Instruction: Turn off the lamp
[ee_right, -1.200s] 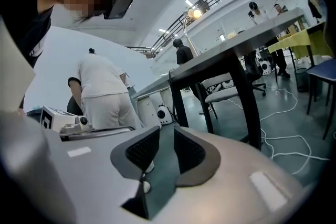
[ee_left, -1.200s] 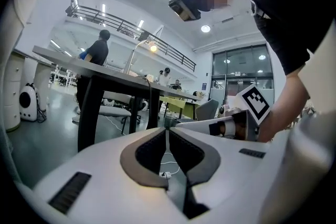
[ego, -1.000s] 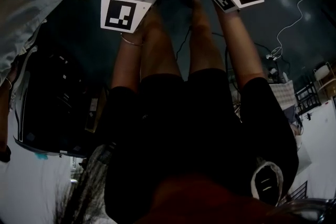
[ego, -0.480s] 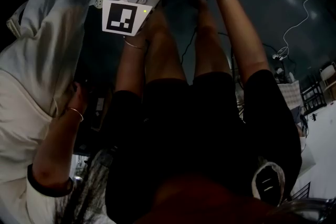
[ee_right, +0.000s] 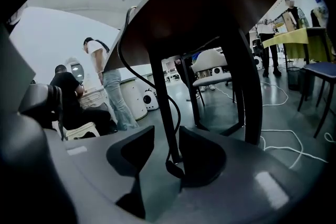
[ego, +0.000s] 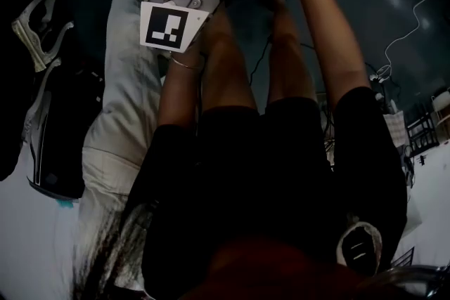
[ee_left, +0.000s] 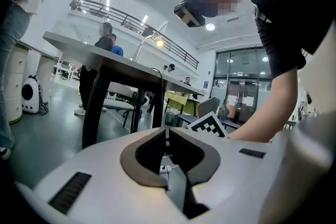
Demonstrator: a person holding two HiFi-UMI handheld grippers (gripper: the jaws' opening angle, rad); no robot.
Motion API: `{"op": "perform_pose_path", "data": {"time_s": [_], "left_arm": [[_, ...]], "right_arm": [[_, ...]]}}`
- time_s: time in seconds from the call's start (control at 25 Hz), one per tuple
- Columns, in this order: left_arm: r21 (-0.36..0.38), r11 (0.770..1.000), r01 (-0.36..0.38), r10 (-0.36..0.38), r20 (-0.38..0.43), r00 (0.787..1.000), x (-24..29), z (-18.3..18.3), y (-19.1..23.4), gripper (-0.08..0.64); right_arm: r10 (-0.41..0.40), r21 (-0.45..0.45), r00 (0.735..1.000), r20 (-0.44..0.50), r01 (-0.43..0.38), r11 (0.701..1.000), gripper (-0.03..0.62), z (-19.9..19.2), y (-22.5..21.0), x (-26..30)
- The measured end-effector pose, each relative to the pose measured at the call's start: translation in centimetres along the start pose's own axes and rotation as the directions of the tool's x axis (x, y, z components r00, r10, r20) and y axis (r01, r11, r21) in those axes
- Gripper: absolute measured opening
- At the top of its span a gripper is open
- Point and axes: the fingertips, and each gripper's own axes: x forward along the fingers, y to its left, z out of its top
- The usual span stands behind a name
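cable (ee_right: 175, 168) between right hand-held gripper (ee_right: 167, 128) jaws, just parted wide; lamp (ee_left: 159, 43) beyond closed left hand-held gripper (ee_left: 167, 134)

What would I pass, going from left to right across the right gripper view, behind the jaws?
seated person in black → standing person in jeans → thin table leg → white chair → thick table leg → yellow-green table

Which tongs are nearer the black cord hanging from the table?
Right. The right tongs, whose jaws have just been opening, have the cord between them; the left tongs, shut, point at the table from further back.
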Motion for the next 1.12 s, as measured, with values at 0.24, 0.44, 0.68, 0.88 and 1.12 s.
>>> {"op": "perform_pose_path", "data": {"time_s": [0.24, 0.44, 0.68, 0.88, 1.12], "left_arm": [[0.001, 1.000, -0.016, 0.016, -0.011, 1.000, -0.7, -0.4, 0.8, 0.008], [0.012, 1.000, -0.016, 0.016, -0.023, 1.000, -1.2, -0.6, 0.7, 0.008], [0.042, 0.999, -0.033, 0.035, -0.033, 0.999, -1.3, -0.7, 0.7, 0.009], [0.068, 0.997, -0.026, 0.030, -0.047, 0.998, -0.9, -0.9, 0.1, 0.008], [0.090, 0.996, 0.000, 0.009, -0.092, 0.996, 0.3, -1.9, -1.3, 0.009]], "right_arm": [[-0.040, 0.022, 0.999, 0.015, 0.039, 0.999, 0.116, 0.6, -1.2, 1.3], [-0.025, 0.049, 0.999, 0.039, 0.023, 0.999, 0.017, 1.0, -1.0, 0.6], [0.042, 0.113, 0.996, 0.084, -0.051, 0.992, 0.012, 1.3, 0.0, -2.2], [0.097, 0.140, 0.987, 0.128, -0.114, 0.984, 0.012, 2.3, 0.8, -4.8], [0.132, 0.164, 0.973, 0.188, -0.163, 0.973, 0.012, 4.3, 1.9, -8.1]]}}
